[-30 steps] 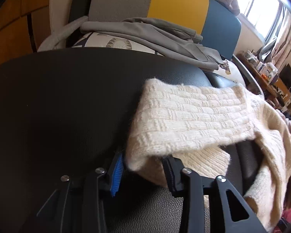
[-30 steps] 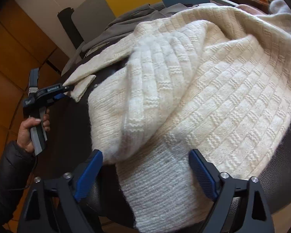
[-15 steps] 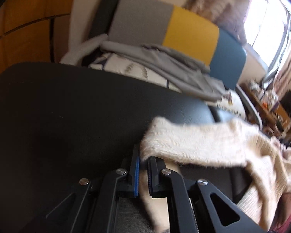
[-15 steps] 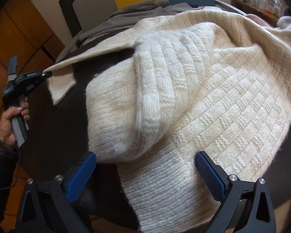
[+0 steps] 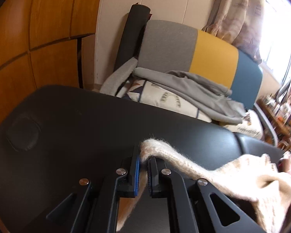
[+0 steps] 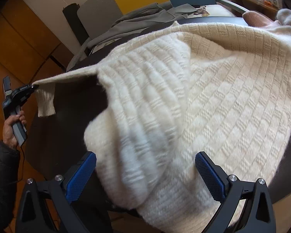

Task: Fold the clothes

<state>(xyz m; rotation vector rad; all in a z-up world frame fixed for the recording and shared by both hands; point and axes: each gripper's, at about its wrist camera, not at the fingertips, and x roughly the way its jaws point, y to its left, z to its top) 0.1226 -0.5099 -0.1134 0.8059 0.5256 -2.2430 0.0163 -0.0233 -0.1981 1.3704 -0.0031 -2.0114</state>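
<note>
The left tool was clenched on the cuff of the sweater, where a second earlier its jaws stood apart around that cuff. With the grip made, the cuff was lifted off the bench and drawn out to the left, away from the sweater's body. In the right wrist view the sleeve ran as a taut band from the body to the left tool, and the cuff hung below it. Earlier the sleeve lay slack on the bench beside the body. I judge that the sleeve was now ready to be folded over the body. The right tool was released, its jaws wide, and it stayed over the near edge of the sweater. The body rested on the bench as before.
</note>
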